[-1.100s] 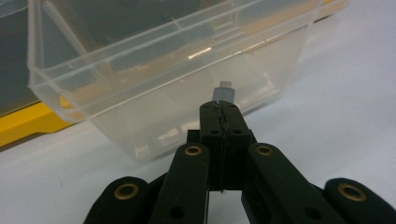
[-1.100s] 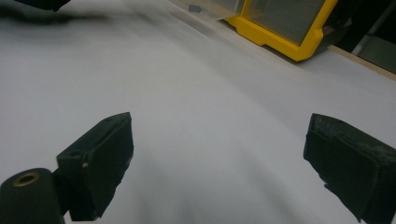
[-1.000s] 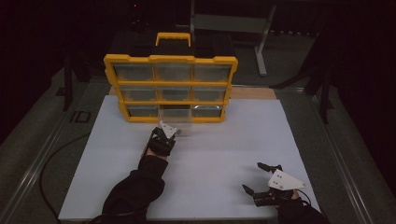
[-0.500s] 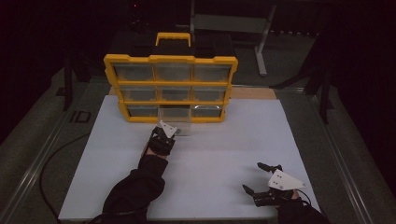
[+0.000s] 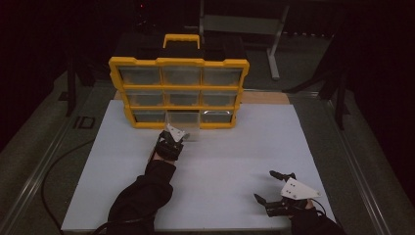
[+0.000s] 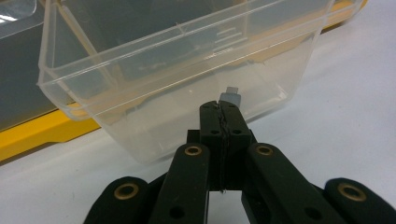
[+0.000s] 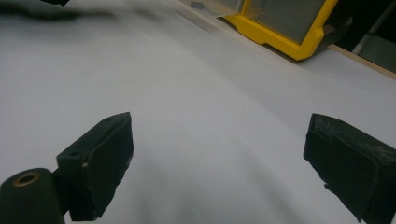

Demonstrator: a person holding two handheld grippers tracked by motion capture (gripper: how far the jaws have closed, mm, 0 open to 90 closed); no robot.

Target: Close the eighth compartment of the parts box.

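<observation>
High view: your left gripper (image 5: 177, 138) sits just in front of the yellow drawer cabinet (image 5: 178, 93), at the bottom row. In the left gripper view its jaws are pressed together, and a small grey piece (image 6: 229, 98) sticks out at their tips, at 12 o'clock, just before the clear plastic drawer (image 6: 177, 70), which is pulled out onto the white table (image 5: 235, 161). Your right gripper (image 5: 274, 188) rests at about 4 o'clock from the left one, well apart, jaws spread wide and holding nothing.
</observation>
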